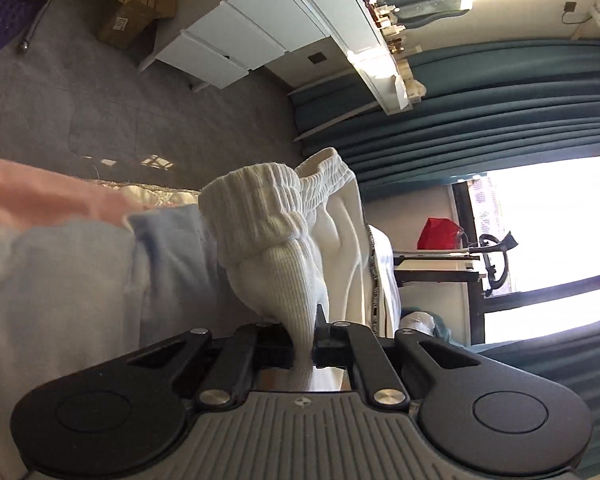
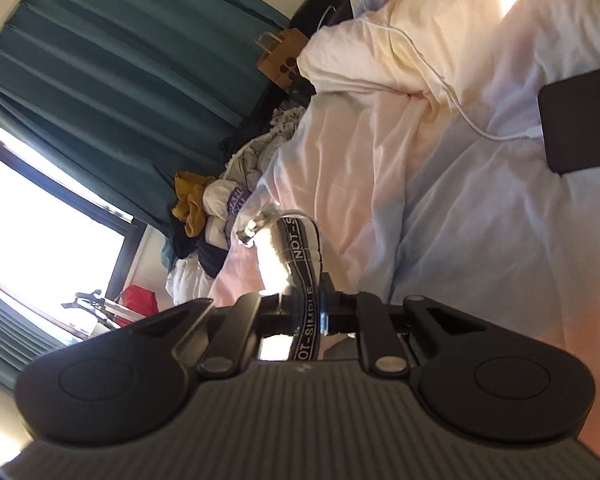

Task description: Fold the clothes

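Holding a white garment [image 1: 332, 240] aloft between two tools, item as follows. Left tool [image 1: 303, 340]: jaws drawn narrow and pinching a ribbed knit cuff [image 1: 260, 224], which bunches ahead of the fingertips and folds back on itself; the elastic waistband [image 1: 324, 172] rises just beyond it, and the smooth white body of the garment hangs to the tool's right. Bedding [image 1: 80, 264] in pale blue and pink lies to the tool's left. Right tool [image 2: 306, 312]: jaws likewise narrow, closed on a black tape printed with white lettering [image 2: 300, 256], which runs forward from the fingertips and curls over; a bright metal tip [image 2: 256, 226] sits just ahead and left of it. Bed [image 2: 440, 208] spreads ahead and right of this tool, carrying a white cable [image 2: 432, 68] and a dark flat device [image 2: 580, 124] at the far right. Hazards, as judged: the right grip appears to be on trim only, so the tape may slip out or pull unevenly and let that side drop; the left grip is on stretchy rib, which may creep free under tension; laying the garment down near the cable or device could snag it or trap them beneath; the doubled cuff could carry a crooked crease into the fold.
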A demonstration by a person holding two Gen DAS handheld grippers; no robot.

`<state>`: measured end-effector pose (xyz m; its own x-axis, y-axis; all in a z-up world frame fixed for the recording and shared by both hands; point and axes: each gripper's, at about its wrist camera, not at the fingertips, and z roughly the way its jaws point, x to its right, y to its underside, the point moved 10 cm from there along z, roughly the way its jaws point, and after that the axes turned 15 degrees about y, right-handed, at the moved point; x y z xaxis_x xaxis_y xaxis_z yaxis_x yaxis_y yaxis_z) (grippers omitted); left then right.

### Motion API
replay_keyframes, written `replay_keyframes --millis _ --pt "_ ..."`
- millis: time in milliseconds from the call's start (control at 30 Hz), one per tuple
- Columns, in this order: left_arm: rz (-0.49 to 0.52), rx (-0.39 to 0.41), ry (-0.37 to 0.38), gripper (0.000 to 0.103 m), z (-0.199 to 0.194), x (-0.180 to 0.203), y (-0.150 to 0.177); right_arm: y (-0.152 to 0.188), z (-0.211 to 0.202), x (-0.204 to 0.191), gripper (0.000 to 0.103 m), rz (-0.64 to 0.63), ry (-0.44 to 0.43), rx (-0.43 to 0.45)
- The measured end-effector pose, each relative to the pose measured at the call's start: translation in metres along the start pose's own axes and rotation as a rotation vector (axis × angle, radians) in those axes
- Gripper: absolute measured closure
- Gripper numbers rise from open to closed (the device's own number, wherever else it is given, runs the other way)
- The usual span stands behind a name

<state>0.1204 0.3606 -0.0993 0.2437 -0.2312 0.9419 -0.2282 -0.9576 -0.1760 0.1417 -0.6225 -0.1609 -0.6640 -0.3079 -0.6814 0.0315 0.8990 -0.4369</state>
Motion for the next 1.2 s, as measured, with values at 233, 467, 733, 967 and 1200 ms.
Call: replay_keyframes --millis 233,467,733,967,1200 --pt "-0.012 -0.057 -0.026 0.095 -0.024 -0.027 0.003 0.011 0.017 0.057 0.091 0.125 0.208 -0.149" --pt "-0.097 0.028 -0.007 0.093 -0.033 -0.062 0.017 0.016 0.003 0.089 0.090 0.252 0.269 -0.185" --pt "-0.061 0.048 -0.006 0.092 -0.041 -0.066 0.026 0.013 0.012 0.077 0.053 0.131 0.293 -0.144" --pt "-0.055 0.049 -0.005 0.092 -0.040 -0.063 0.026 0.018 0.034 0.085 0.059 0.203 0.255 -0.179" --pt "-0.071 0.067 -0.005 0.094 -0.046 -0.065 0.024 0.005 0.003 0.061 0.091 0.240 0.114 -0.065"
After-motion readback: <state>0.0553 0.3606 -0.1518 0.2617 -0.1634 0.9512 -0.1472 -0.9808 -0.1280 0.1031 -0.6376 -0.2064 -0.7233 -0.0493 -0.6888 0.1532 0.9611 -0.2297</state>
